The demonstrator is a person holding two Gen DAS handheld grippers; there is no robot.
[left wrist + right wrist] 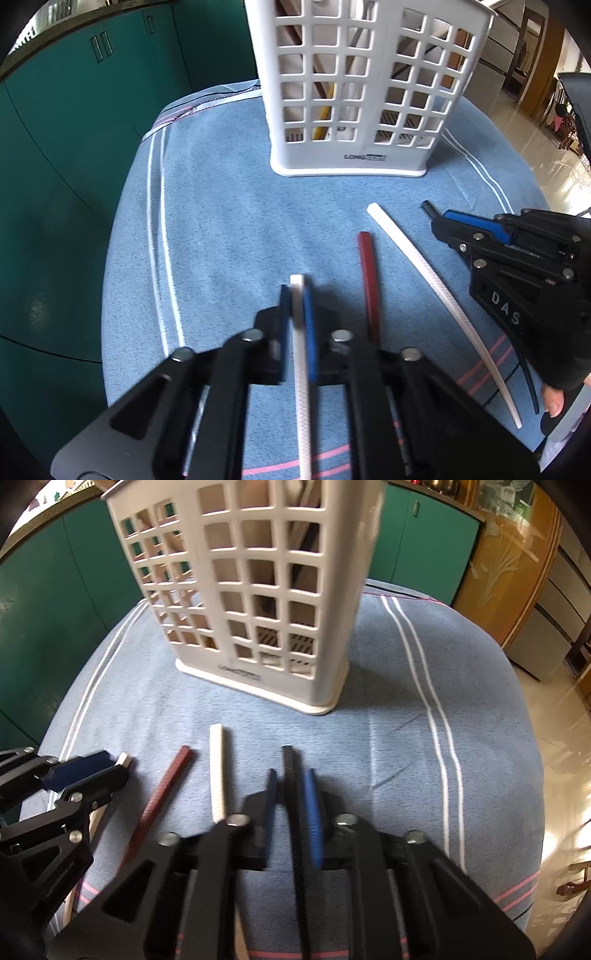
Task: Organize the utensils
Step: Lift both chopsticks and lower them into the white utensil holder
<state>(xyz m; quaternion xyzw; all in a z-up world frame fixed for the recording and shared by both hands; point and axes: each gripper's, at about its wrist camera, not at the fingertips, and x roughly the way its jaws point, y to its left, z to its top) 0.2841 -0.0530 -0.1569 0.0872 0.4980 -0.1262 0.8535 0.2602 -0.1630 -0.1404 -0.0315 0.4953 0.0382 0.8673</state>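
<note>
A white slotted utensil holder (354, 92) stands on the blue cloth, with sticks inside; it also shows in the right wrist view (258, 602). My left gripper (297, 295) is shut on a white chopstick (300, 350). My right gripper (291, 786) is shut on a black chopstick (293, 794); it also shows at the right of the left wrist view (439, 221). A red chopstick (369, 284) and a second white chopstick (436, 291) lie loose on the cloth between the grippers. They also show in the right wrist view, red (162, 794) and white (218, 771).
A blue towel with white and pink stripes (229, 221) covers the round surface. Green cabinets (74, 147) stand behind and to the left. A tiled floor (554, 155) lies beyond the right edge. A bare finger (552, 402) shows at the right.
</note>
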